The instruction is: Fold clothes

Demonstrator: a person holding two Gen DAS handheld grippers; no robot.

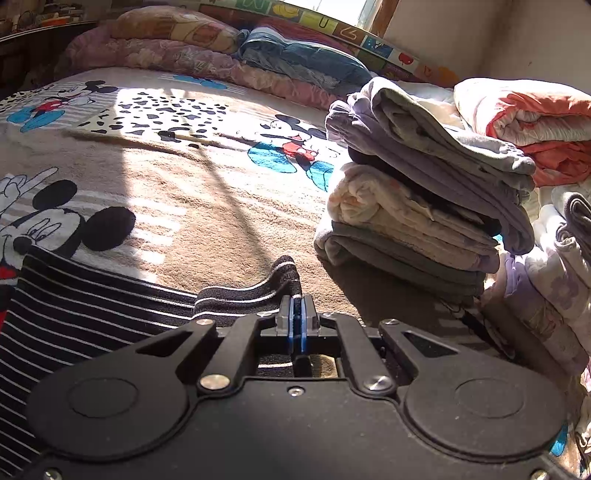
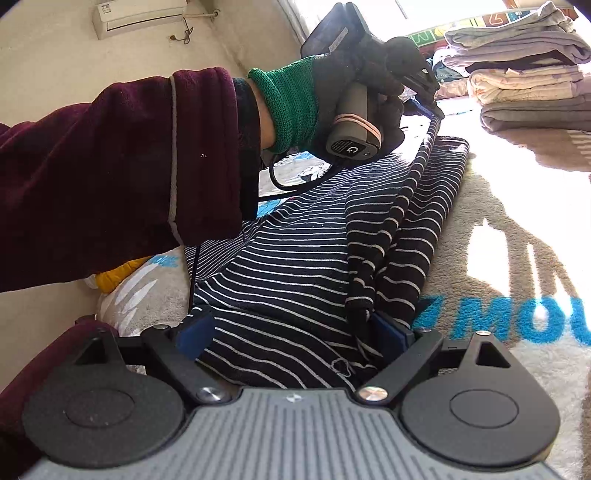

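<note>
A black garment with thin white stripes (image 2: 295,266) lies partly folded on the bed, a long sleeve doubled over its right side. In the left wrist view the garment (image 1: 74,317) spreads at the lower left, and my left gripper (image 1: 298,299) is shut on a raised striped edge of it. From the right wrist view, a gloved hand (image 2: 332,96) holds that left gripper (image 2: 436,109), lifting the far end of the sleeve fold. My right gripper (image 2: 293,332) is open, its blue pads (image 2: 195,332) wide apart over the near end of the garment.
A stack of folded clothes (image 1: 424,206) stands close on the right of the left gripper, with an orange and white quilt (image 1: 528,122) behind it. The same stack (image 2: 524,74) sits far right. A cartoon blanket (image 1: 192,192) covers the bed; pillows (image 1: 177,33) line the far side.
</note>
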